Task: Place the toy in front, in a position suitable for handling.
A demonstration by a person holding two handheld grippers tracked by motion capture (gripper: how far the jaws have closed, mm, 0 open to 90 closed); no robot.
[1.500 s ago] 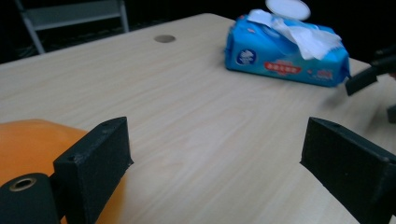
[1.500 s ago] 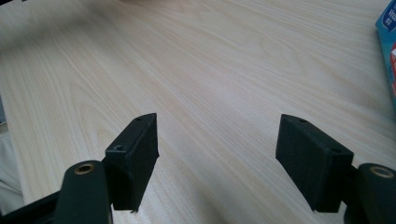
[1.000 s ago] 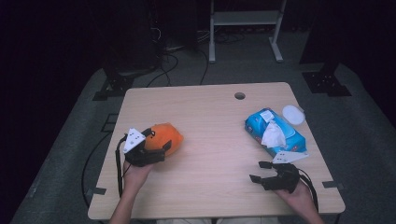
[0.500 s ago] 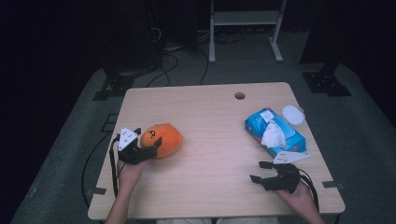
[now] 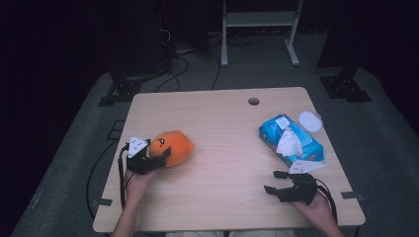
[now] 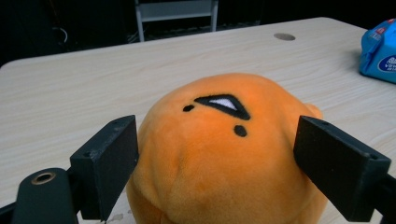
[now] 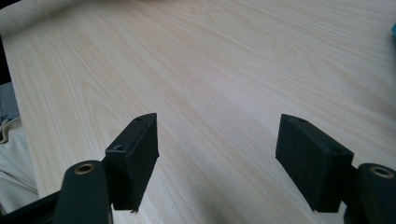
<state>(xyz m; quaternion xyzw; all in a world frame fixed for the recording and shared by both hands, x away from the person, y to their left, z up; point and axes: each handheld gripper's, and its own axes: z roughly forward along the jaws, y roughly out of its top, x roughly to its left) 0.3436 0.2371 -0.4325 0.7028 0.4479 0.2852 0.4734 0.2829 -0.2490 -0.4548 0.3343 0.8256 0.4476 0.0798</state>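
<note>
An orange round plush (image 5: 174,146) with a small black face lies on the left side of the wooden table (image 5: 227,128). My left gripper (image 5: 157,157) is at its near-left side, open, with one jaw on each side of the plush. In the left gripper view the plush (image 6: 233,158) fills the gap between the wide-spread jaws of the left gripper (image 6: 215,140) and rests on the table. My right gripper (image 5: 273,181) lies low near the front right of the table, open. In the right gripper view bare wood shows between the jaws of the right gripper (image 7: 217,140).
A blue wipes pack (image 5: 291,140) with a white sheet sticking out lies at the right, and a white round lid (image 5: 310,120) sits just behind it. A cable hole (image 5: 253,101) is near the far edge. A white metal frame (image 5: 257,19) and cables stand on the floor beyond.
My left hand and gripper have shifted a little to the left, back off the plush, which stays where it was. The right gripper has not moved.
</note>
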